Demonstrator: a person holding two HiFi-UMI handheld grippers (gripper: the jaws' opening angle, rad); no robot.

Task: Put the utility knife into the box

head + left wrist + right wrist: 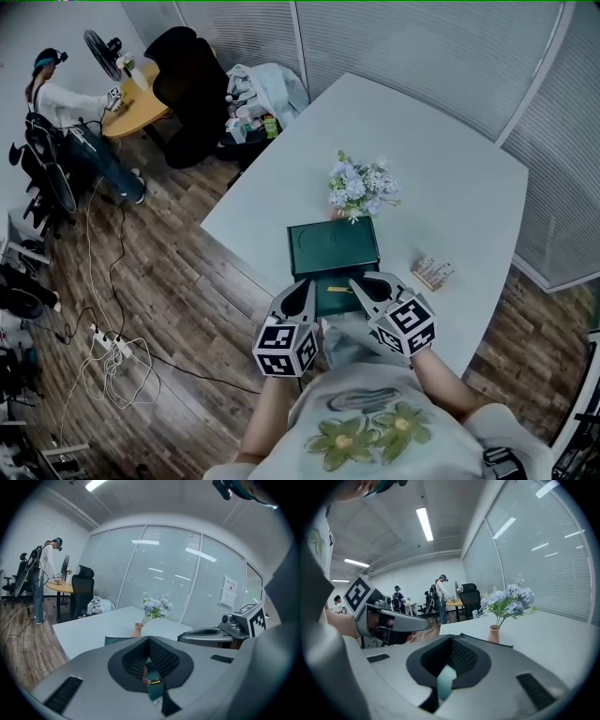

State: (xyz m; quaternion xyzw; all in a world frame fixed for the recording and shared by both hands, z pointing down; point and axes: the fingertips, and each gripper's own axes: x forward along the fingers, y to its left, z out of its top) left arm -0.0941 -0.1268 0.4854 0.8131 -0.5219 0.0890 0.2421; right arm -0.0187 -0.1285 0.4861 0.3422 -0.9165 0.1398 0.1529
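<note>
Above the box's [333, 302] near edge, the left gripper [306, 284] and right gripper [359, 285] were closed and empty. With the utility knife [339, 290] seemingly inside the box, lifting straight off looked safest.

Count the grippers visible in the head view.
2. The left gripper reaches over the near-left side of the green box, the right gripper over its near-right side. None looks hidden.

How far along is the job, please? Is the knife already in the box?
Seemingly done: a small yellow utility knife lies inside the open dark green box. In hand: nothing; right gripper and left gripper are both shut, empty. Left: perhaps closing the lid.
</note>
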